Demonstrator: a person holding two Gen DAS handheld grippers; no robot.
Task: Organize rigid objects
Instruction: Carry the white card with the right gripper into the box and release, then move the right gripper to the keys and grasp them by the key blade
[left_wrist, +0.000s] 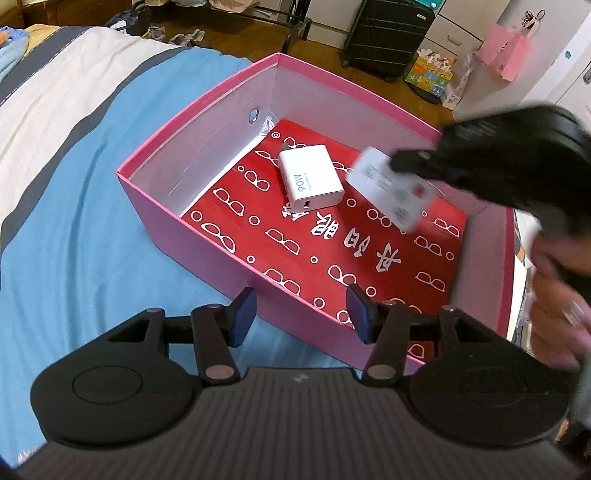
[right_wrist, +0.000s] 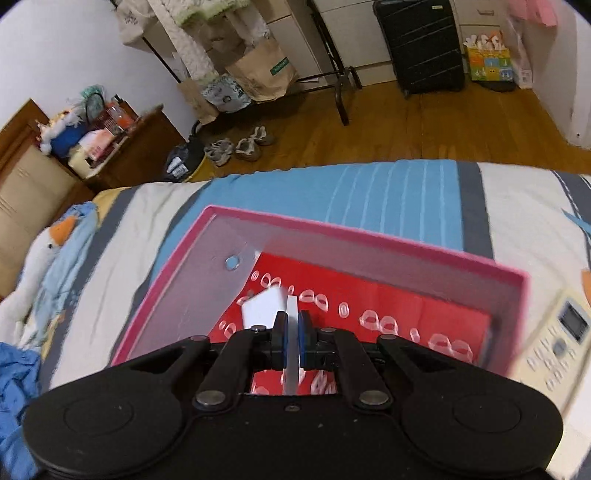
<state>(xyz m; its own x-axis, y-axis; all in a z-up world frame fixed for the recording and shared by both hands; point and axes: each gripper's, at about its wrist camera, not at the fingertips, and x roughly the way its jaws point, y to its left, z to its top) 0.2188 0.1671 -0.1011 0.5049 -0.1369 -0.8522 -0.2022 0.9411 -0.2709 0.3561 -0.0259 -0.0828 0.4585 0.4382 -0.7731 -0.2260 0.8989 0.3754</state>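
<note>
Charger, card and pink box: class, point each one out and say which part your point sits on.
Charger (left_wrist: 310, 177): left wrist view, middle of its white top face.
Card (left_wrist: 388, 188): left wrist view, middle of its blurred printed face.
Pink box (left_wrist: 192, 229): left wrist view, its near outer wall.

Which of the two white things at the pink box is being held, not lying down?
The thin white card, pinched in the right tool above the pink box. The blocky 90W charger lies loose on the red liner.

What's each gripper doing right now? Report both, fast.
Left gripper: open, holding nothing, at the near wall of the pink box.
Right gripper: closed on a white card, held above the box.
</note>
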